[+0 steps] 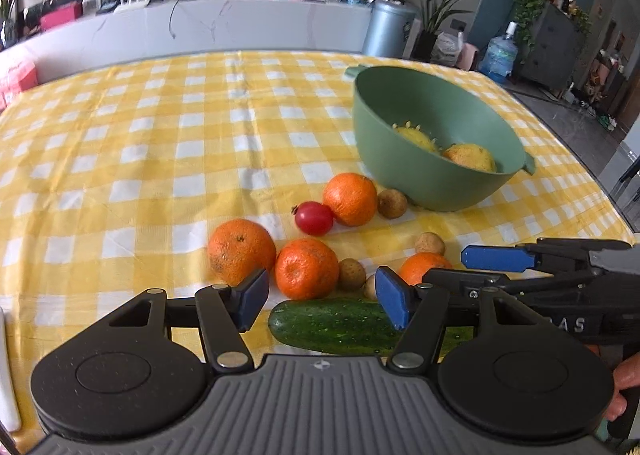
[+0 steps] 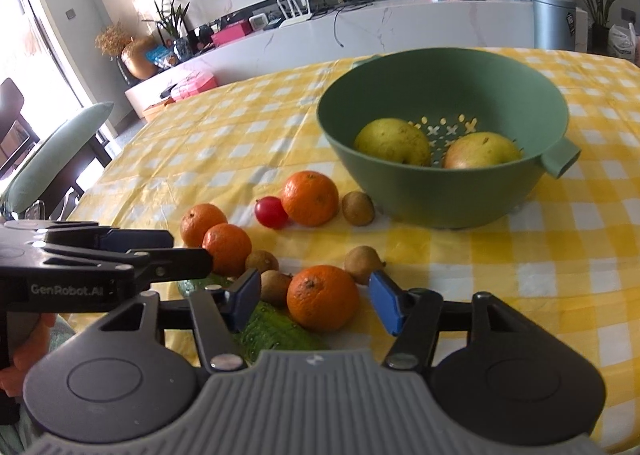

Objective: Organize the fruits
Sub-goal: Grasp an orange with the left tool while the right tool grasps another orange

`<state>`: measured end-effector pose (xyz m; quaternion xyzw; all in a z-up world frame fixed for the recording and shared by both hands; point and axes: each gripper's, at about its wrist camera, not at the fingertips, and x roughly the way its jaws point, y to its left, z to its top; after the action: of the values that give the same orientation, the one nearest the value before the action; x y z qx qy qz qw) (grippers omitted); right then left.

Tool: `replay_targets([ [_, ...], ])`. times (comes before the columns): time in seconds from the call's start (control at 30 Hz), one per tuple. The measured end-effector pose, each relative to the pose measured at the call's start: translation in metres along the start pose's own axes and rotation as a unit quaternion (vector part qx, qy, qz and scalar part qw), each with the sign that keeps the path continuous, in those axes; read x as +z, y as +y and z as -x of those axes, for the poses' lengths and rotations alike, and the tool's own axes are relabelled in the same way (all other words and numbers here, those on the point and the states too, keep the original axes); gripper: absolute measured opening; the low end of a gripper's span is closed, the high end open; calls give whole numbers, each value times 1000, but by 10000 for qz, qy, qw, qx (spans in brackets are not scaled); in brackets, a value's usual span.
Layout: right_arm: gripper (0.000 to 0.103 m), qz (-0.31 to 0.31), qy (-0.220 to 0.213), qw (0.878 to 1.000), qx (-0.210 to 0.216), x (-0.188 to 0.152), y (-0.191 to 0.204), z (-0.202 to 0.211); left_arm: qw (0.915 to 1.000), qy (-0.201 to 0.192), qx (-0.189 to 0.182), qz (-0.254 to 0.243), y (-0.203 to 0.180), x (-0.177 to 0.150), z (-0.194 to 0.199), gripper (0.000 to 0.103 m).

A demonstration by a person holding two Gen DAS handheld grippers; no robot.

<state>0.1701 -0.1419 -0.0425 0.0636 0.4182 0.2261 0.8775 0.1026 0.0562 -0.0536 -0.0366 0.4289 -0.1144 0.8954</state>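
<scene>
My left gripper (image 1: 324,303) is open over a green cucumber (image 1: 336,325) at the near table edge, and its blue pads do not touch it. Just beyond it lies an orange (image 1: 306,269). My right gripper (image 2: 316,303) is open around another orange (image 2: 322,297), with a gap on each side. A small brown longan (image 2: 274,287) sits beside that orange. More oranges (image 2: 310,198), a red cherry tomato (image 2: 271,211) and longans lie further on. The green colander bowl (image 2: 440,191) holds two yellow-green apples (image 2: 394,141). Each gripper shows in the other's view: the right gripper (image 1: 460,267), the left gripper (image 2: 190,251).
A yellow checked tablecloth (image 1: 160,135) covers the table, and the bowl (image 1: 436,183) stands at the right. A chair with a green cushion (image 2: 52,163) stands off the table's left side. A hand (image 1: 624,379) holds the right gripper's handle. The two grippers are close side by side.
</scene>
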Motion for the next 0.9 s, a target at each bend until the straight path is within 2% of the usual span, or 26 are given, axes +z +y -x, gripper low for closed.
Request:
replay_targets([
  [0.17,51,-91,166,9997,-119,0,-2,-9,9992,83,-111,372,8,3,-7,67],
  [0.33,48,-500,333,9982,-14,1,-14,-15,9980,296,-62,553,11,7,-20,66],
  [0.5,48,-621,475,9969,59,-1,-17,-21,9961,363,-141,794,17,8,-26,66],
  [0.73,42,-641,504,9966,136,-1,-16,-23,9960,369,-96,805,15,8,-29,54],
  [0.9,42,-622,497,9967,131,-1,-16,-23,9958,389,-65,831,16,8,-30,50],
])
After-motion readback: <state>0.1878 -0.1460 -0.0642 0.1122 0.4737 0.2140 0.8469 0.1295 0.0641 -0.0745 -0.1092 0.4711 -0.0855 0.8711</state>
